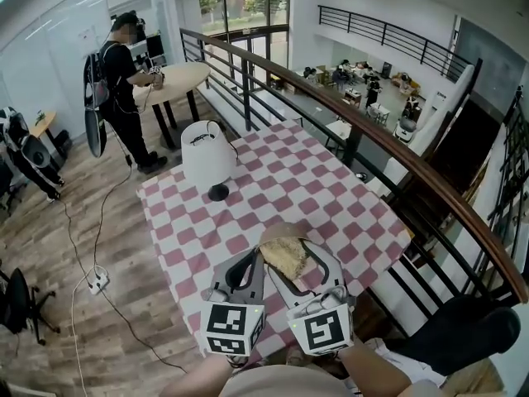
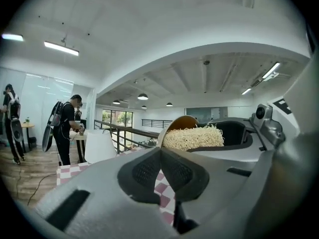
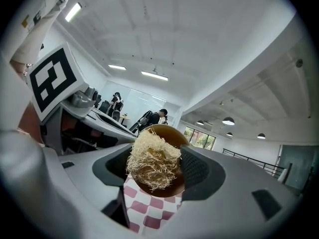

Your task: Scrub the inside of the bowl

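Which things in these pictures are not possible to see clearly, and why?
- Inside of the bowl: in the right gripper view the scrubber covers most of it.
- Underside of the bowl: turned away in all three views.
- What the far person handles: head view, too small.
- Near edge of the table: head view, the left tool and right tool cover it.

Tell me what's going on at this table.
A person works with a gripper in each hand above the checkered table. The left gripper has its jaws shut on the rim of a brown bowl, which hangs tilted in the air. The right gripper clamps a straw-coloured fibre scrubber that sits inside the bowl. A white lamp stands farther back.
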Demonstrator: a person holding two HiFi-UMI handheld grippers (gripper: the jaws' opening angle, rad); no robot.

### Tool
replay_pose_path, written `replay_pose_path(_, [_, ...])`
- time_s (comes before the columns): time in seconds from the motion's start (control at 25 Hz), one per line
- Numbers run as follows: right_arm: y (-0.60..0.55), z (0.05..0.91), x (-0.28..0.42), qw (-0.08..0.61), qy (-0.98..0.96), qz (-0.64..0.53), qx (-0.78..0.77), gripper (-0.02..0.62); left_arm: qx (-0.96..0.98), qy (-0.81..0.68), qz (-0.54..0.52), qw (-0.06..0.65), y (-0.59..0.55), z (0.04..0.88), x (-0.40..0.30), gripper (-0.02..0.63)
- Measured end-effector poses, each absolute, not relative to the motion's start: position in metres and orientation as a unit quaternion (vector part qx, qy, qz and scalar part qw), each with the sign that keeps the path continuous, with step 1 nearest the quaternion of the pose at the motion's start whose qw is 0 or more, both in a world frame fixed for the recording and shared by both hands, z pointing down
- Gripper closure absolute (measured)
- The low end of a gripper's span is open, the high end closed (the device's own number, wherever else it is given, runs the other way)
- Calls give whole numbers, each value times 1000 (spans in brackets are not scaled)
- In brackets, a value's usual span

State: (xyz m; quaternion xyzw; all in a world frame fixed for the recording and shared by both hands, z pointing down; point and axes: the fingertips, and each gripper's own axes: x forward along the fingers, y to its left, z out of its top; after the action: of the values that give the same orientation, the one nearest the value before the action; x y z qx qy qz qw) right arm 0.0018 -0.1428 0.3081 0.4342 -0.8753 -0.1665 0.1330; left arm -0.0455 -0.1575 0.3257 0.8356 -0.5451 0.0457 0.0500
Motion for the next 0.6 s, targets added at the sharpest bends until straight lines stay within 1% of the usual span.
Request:
replay_pose_path(0.12, [-145, 301, 3, 140, -863, -173, 453, 311, 836, -546, 37, 40, -155, 322, -47, 591])
replay_pose_path(0.32, [-152, 292, 10, 136, -853, -162, 477, 311, 839, -542, 18, 51, -163, 309, -55, 591])
replay_pose_path(0.6, [-160, 300, 17, 167, -848, -165, 475, 311, 846, -529, -14, 67, -174, 290, -61, 591])
